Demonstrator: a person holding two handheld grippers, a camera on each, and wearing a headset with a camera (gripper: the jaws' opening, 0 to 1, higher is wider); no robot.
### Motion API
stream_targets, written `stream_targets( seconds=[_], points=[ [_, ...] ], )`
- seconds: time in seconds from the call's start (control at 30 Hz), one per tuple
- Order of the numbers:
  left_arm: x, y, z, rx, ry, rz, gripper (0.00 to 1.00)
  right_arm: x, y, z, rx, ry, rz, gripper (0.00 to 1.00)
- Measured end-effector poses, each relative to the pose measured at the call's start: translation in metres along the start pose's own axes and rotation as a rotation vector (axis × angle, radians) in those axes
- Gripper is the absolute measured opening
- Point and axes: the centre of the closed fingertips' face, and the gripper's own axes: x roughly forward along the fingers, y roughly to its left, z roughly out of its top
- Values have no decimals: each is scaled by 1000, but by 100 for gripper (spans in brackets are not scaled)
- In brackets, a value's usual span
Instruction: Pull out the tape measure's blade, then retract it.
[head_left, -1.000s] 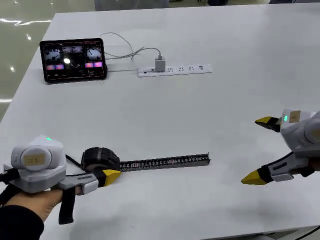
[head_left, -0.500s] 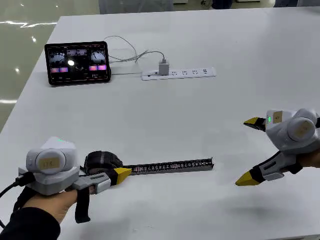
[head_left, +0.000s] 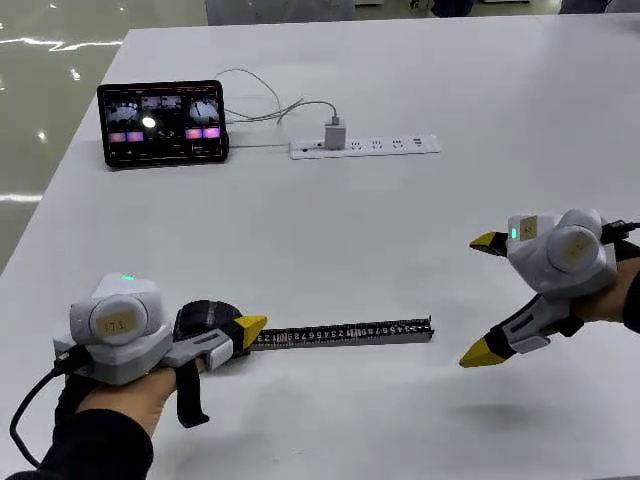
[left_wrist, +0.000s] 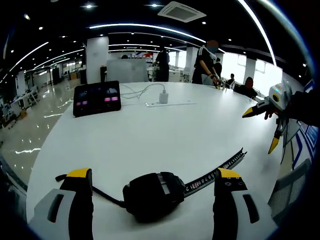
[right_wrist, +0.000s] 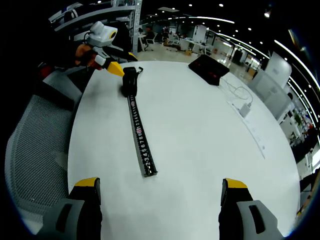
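The black tape measure (head_left: 203, 318) lies on the white table (head_left: 400, 230) with its blade (head_left: 345, 333) pulled out to the right, flat on the surface. My left gripper (left_wrist: 150, 174) is open and straddles the tape's case (left_wrist: 152, 194) without pinching it. One of its yellow fingertips (head_left: 250, 326) sits where the blade leaves the case. My right gripper (head_left: 481, 297) hovers open just right of the blade's end (head_left: 429, 327), holding nothing. From the right gripper (right_wrist: 160, 183), the blade's tip (right_wrist: 150, 171) lies ahead between its spread jaws.
A tablet (head_left: 165, 122) with a lit screen stands at the far left. Next to it lies a white power strip (head_left: 365, 147) with a charger and loose cables. A mesh chair (right_wrist: 35, 150) stands off the near table edge. People stand in the background.
My right gripper has moved left, closer to the blade's end. My left gripper has shifted in around the case. The blade's length looks the same, and the head camera has shifted.
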Motion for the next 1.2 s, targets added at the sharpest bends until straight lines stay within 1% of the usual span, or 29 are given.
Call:
stream_targets(
  seconds=[0.07, 0.1, 0.17, 0.23, 0.27, 0.33, 0.4, 0.47, 0.5, 0.53, 0.57, 0.6, 0.63, 0.7, 0.73, 0.83, 0.9, 0.97, 1.03, 1.17, 1.2],
  points=[
    [2, 3, -4, -13, 5, 19, 99, 5, -2, -1, -4, 7, 15, 99],
    [2, 1, -5, -24, 6, 28, 99, 9, -1, -1, -15, 17, 29, 99],
    [4, 0, -8, -29, 7, 33, 99, 12, -1, 1, -23, 20, 36, 99],
    [7, -3, -11, -26, 3, 31, 99, 16, 0, 3, -32, 28, 50, 99],
    [9, -4, -14, -20, 11, 32, 99, 18, 0, 3, -35, 32, 56, 99],
    [10, -4, -18, -18, 16, 39, 99, 21, 2, 6, -44, 25, 72, 99],
    [11, -4, -19, -34, 7, 50, 99, 25, 3, 9, -62, 17, 81, 99],
    [11, -2, -17, -40, -20, 63, 99, 30, 5, 10, -64, 19, 96, 99],
    [13, -3, -13, -45, -55, 64, 99, 32, 5, 10, -67, 21, 101, 99],
    [13, -3, -11, -33, -83, 62, 99, 34, 6, 9, -68, 28, 110, 99],
    [13, -3, -12, -15, -82, 68, 99, 36, 6, 7, -66, 34, 114, 97],
    [14, -1, -15, 13, -74, 86, 99, 38, 7, 6, -71, 39, 119, 95],
    [15, -1, -17, 7, -71, 86, 99, 39, 7, 6, -74, 41, 122, 93],
    [16, 0, -19, -14, -72, 83, 99, 42, 6, 5, -64, 43, 124, 95],
    [17, 0, -20, -15, -68, 86, 99, 43, 7, 4, -62, 45, 129, 94],
    [18, 1, -22, -13, -74, 89, 99, 46, 6, 3, -67, 48, 132, 89],
    [19, 2, -21, 5, -87, 95, 99, 51, 5, 1, -80, 46, 146, 84],
    [20, 3, -20, -11, -92, 93, 99, 51, 6, 0, -91, 50, 154, 77],
    [20, 3, -19, -4, -100, 95, 99, 52, 7, -2, -101, 56, 161, 72],
    [22, 4, -23, -8, -97, 94, 98, 55, 9, -5, -109, 63, 170, 63],
    [22, 5, -25, -13, -89, 99, 99, 55, 11, -4, -110, 64, 175, 61]
  ],
)
